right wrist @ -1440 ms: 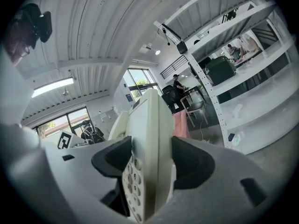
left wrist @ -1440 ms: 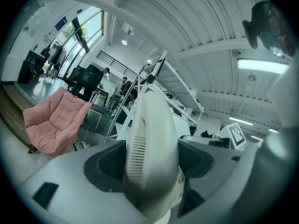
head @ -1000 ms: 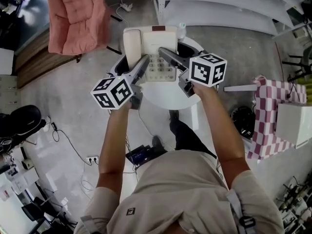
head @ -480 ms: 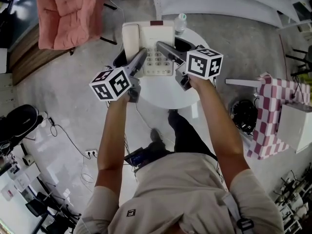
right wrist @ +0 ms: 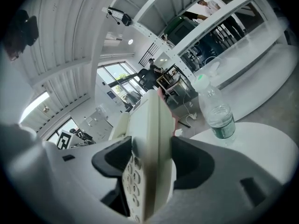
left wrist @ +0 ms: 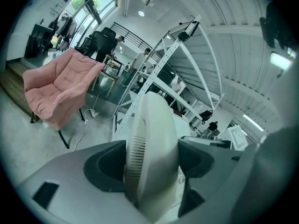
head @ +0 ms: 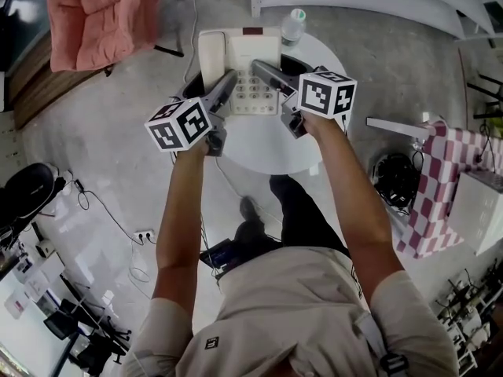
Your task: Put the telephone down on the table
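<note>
Round white table (head: 267,157) sits upper centre of frame, bottle (head: 293,23) at its far edge. Telephone (head: 240,61) is low over it; contact unclear. Left gripper (head: 226,91) & right gripper (head: 263,73) each pinch one side, prob. to hold it level for set-down.

A pink cushioned armchair (head: 94,14) stands upper left on the grey concrete floor (head: 102,155). A clear plastic bottle with green label (head: 293,26) stands upright near white metal shelving (head: 354,2). A red-and-white checked cloth (head: 428,187) shows at right.
</note>
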`<state>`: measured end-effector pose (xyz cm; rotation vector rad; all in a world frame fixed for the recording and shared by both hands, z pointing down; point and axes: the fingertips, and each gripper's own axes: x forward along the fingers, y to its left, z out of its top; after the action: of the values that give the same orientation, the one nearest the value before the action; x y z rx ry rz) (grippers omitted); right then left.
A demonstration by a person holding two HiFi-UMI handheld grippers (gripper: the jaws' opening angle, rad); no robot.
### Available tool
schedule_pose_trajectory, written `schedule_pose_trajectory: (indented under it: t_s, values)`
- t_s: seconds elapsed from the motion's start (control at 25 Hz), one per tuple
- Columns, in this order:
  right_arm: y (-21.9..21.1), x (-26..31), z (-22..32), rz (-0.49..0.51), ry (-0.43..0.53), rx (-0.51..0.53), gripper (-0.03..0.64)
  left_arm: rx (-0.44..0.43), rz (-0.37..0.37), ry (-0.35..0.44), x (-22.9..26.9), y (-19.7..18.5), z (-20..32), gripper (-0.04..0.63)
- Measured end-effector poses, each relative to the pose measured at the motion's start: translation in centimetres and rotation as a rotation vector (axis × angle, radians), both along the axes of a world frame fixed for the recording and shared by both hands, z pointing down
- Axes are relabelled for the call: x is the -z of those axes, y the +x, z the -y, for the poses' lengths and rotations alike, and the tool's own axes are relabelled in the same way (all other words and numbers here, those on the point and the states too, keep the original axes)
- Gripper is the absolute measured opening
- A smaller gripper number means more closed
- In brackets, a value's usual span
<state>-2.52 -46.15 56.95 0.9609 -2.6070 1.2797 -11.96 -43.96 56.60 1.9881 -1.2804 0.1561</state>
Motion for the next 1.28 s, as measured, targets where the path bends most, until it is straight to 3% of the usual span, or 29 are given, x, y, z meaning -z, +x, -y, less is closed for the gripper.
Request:
schedule_pose_trajectory:
  t_s: [0.68, 0.88, 1.04, 1.28]
  values:
    - [0.1, -9.5, 2.0, -0.001, -0.127, 0.000, 0.252, 0.025, 0.017, -0.112, -9.0, 0.1, 2.1, 0.325]
    - [-0.1, -11.9, 2.3, -0.003, -0.160, 0.007, 0.253, 0.015, -0.032, -0.171, -11.9, 0.7, 2.0, 0.324]
    - [-0.1, -13.3, 2.7, -0.018, -0.175, 0.002, 0.255, 0.033, 0.014, -0.173, -12.7, 0.0, 2.6, 0.324]
    - [-0.4, -15.1, 2.8, -0.034, -0.193, 0.011, 0.259, 0.029, -0.024, -0.219, -14.9, 0.4, 2.4, 0.324]
